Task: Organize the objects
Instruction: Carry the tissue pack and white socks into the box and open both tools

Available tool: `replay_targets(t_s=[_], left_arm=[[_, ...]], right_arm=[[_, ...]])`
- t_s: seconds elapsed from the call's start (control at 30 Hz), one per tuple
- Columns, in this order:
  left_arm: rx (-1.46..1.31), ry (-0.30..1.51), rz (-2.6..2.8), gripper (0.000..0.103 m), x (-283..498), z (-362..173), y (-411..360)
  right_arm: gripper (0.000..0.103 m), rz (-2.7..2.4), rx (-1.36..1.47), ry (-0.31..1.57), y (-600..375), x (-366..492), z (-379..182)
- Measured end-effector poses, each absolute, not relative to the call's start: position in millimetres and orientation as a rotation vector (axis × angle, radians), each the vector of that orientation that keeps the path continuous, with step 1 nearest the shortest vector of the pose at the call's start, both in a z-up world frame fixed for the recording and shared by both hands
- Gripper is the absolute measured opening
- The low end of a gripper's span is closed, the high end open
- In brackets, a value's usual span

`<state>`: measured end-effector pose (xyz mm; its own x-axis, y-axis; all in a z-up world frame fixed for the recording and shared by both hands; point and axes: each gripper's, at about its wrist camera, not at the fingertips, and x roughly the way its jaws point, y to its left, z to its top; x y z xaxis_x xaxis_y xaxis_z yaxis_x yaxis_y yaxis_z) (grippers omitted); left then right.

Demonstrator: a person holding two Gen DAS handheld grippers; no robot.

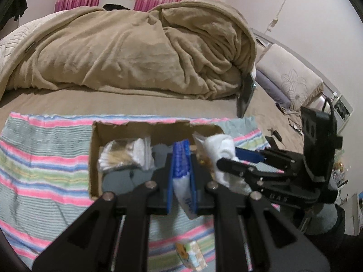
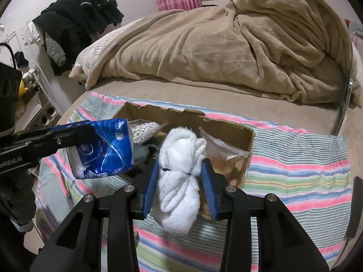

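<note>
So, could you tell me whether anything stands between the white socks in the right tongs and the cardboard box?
Nothing visible does. The right tongs hold the white socks at the near edge of the open-topped cardboard box. The blue tissue pack in the left tongs hangs off to the side, clear of the socks.

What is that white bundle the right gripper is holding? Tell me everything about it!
It looks like white socks, soft ribbed knit, rolled into a lumpy bundle and cinched around the middle by a thin dark tie. The right gripper is shut on it, blue pads pressing both sides at the waist. It hangs upright, its lower end drooping below the pads, in front of the cardboard box on the striped towel.
</note>
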<state>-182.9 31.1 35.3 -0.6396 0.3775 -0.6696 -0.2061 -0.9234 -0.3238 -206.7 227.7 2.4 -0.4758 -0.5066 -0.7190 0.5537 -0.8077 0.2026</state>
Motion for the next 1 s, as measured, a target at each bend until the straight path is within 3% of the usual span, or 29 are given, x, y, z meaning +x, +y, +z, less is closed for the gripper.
replay_targets(t_s=[0.53,0.6,0.67,0.8,0.9,1.0], left_arm=[[-1.234,-0.357,2.536,0.016,-238.8,-11.5,33.4],[-1.26,-0.354,2.534,0.022,-241.2,-16.2,33.3],[-1.285,-0.357,2.532,0.026,-242.3,-19.2,33.1],[-1.297,-0.353,2.535,0.033,-238.8,-16.9,31.3],[-1.293,-0.361,2.542,0.047,-231.5,-12.4,27.7],[-1.273,-0.37,2.552,0.057,-222.3,-5.0,24.1]], right_arm=[[0.041,-2.243,1.106,0.039,209.6,-239.9,-18.5],[0.042,-2.245,1.111,0.035,208.5,-241.4,-20.5],[0.049,-2.257,1.113,0.042,208.7,-241.3,-21.0],[0.05,-2.265,1.115,0.035,210.0,-237.2,-20.0],[0.052,-2.272,1.116,0.034,209.9,-230.0,-19.2],[0.068,-2.283,1.105,0.035,211.7,-221.3,-15.9]])
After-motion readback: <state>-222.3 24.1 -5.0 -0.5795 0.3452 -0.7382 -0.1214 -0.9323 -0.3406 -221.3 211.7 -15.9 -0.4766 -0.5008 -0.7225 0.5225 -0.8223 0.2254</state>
